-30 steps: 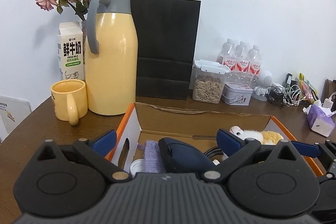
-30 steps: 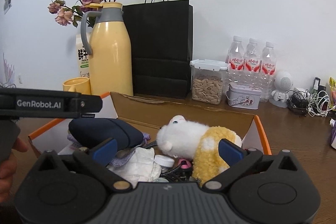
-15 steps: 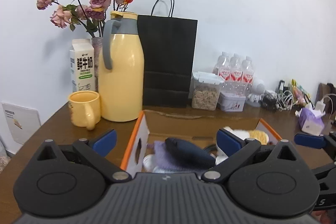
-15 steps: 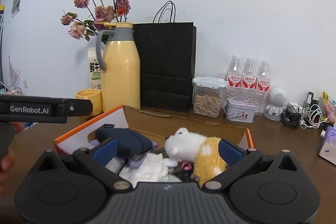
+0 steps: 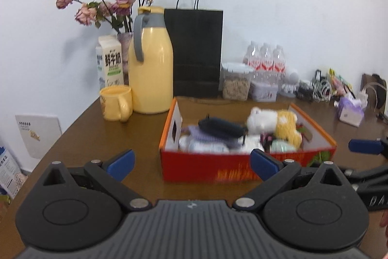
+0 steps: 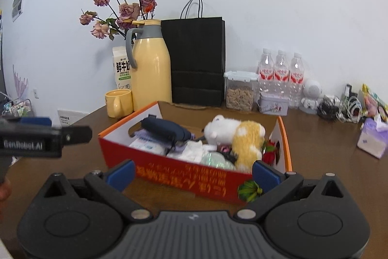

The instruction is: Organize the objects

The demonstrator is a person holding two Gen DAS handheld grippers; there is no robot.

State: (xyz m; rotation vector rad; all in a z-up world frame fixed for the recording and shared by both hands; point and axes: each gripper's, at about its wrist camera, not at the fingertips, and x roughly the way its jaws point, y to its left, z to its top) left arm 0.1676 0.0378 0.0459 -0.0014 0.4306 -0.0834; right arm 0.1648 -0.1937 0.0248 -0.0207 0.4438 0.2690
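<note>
Left gripper (image 5: 191, 163): sitting at the bottom of its frame, jaws spread wide, gripping nothing.
Right gripper (image 6: 192, 172): sitting at the bottom of its frame, jaws also released, empty.
Box (image 6: 184, 175): a red-orange carton resting on the brown table (image 6: 327, 162), centre frame, just beyond both grippers.
Box contents: a navy pouch (image 6: 165, 129) and a white-and-yellow plush (image 6: 237, 135) lying on top of blurred smaller items.
Behind, centre left: yellow mug (image 6: 118, 102), yellow flask (image 6: 150, 67), milk carton (image 6: 121, 68), roses (image 6: 121, 6).
Behind, centre: black bag (image 6: 196, 60) standing against the wall.
Behind, right: nut jar (image 6: 240, 90), three bottles (image 6: 281, 72).
</note>
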